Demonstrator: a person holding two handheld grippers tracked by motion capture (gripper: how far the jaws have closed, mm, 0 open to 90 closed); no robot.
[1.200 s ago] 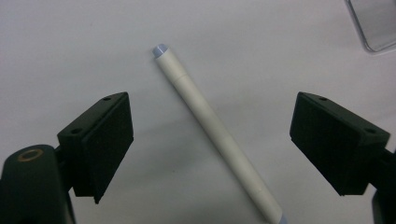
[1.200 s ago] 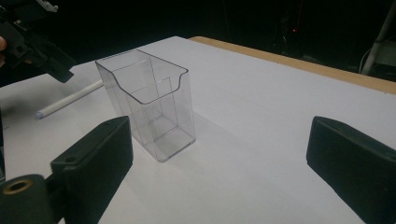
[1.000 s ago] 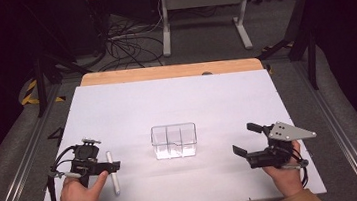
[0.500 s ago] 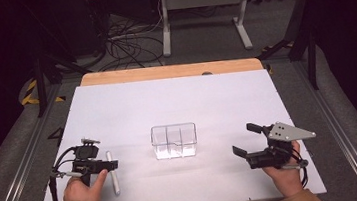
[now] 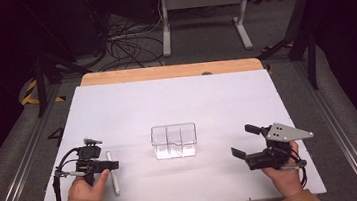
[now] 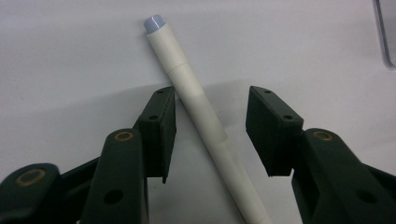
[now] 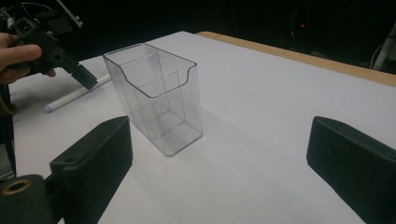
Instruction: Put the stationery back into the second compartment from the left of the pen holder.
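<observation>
Pen [image 6: 205,121] between closing left jaws

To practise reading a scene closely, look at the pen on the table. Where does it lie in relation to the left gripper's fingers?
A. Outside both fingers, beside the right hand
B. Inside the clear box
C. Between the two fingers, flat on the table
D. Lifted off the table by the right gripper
C: in the left gripper view the white pen lies flat on the table between the left gripper's two fingers, which have just been closing around it.

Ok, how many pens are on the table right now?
1. The white pen lies on the white table, left of the clear box, between the left tongs' pads. Nothing stands in the box.
</observation>
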